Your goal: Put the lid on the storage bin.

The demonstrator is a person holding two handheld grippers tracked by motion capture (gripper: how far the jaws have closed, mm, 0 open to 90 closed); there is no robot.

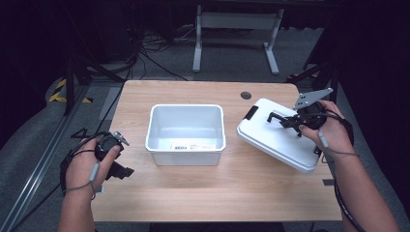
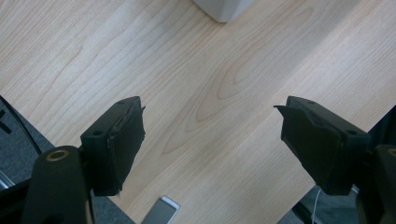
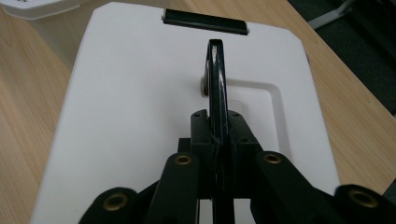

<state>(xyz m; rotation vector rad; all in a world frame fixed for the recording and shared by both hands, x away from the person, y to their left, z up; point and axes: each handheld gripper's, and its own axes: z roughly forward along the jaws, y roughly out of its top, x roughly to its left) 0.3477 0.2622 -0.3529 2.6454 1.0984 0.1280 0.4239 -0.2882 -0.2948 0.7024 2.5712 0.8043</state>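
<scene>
While the right gripper (image 1: pixel 286 120) is clamping its jaws on the black hinged handle (image 3: pixel 215 88) of the white rectangular plastic lid (image 1: pixel 270 137), that lid is sitting tilted at the light wooden table's (image 1: pixel 193 188) right side, beside the open white plastic bin (image 1: pixel 186 133). Near the table's left edge, the left gripper (image 2: pixel 212 140) is hovering with jaws spread wide, gripping nothing.

Barcode label (image 1: pixel 187 146) on the near inner wall of the white bin (image 1: pixel 186 154); print too small to read. No other text legible.
</scene>
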